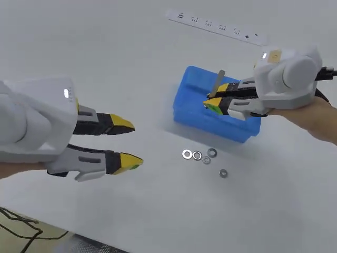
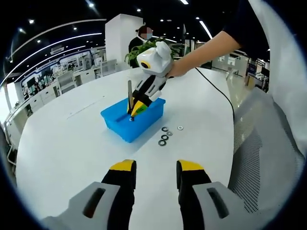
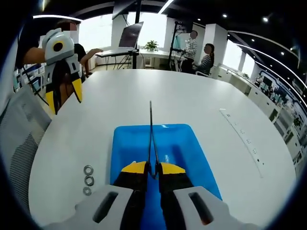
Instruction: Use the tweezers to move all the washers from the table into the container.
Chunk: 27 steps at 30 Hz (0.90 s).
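Observation:
Several small metal washers lie loose on the white table in front of the blue container. My right gripper hovers over the container, shut on the grey tweezers, which jut past its jaws. In the right gripper view the tweezers reach out above the container, with washers to the left. My left gripper hangs open and holds nothing, off to the left of the washers. The left gripper view has the container, the washers and the right gripper beyond its own jaws.
A white power strip lies at the far side of the table. The table's near edge with dark cables is at the bottom left. A mesh chair stands beside the table. People stand at desks in the background.

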Available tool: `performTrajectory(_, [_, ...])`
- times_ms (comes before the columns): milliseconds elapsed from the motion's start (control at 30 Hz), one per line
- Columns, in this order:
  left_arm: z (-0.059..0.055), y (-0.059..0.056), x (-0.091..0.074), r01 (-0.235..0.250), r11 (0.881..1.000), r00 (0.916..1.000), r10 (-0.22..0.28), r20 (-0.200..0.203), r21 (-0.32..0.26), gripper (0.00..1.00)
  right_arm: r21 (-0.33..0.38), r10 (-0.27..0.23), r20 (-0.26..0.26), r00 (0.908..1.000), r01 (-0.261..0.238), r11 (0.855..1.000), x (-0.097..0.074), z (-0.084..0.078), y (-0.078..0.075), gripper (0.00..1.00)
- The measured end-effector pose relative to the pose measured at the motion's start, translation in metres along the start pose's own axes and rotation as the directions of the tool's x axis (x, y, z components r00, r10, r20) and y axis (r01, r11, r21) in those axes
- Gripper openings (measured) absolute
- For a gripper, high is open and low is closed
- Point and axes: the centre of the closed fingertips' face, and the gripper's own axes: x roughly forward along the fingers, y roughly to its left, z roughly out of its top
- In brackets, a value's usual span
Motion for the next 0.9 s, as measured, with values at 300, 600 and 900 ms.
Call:
performTrajectory(300, [0.005,-0.002,0.003,-0.017,1.000,0.9999,0.017,-0.003,0.016,0.39,-0.023,0.015,0.006,0.9999,-0.015,1.000,0.001,-0.005,0.005,0.10])
performTrajectory(600, [0.033,0.018,0.007,-0.063,0.998,0.9958,0.061,0.068,0.029,0.32,-0.024,0.003,0.021,0.9998,-0.002,1.000,-0.005,-0.001,0.003,0.10])
performTrajectory(900, [0.102,0.052,0.033,-0.080,0.996,0.9759,0.068,0.207,0.049,0.30,-0.045,-0.016,0.043,0.9989,0.018,0.999,-0.015,0.014,-0.002,0.10])
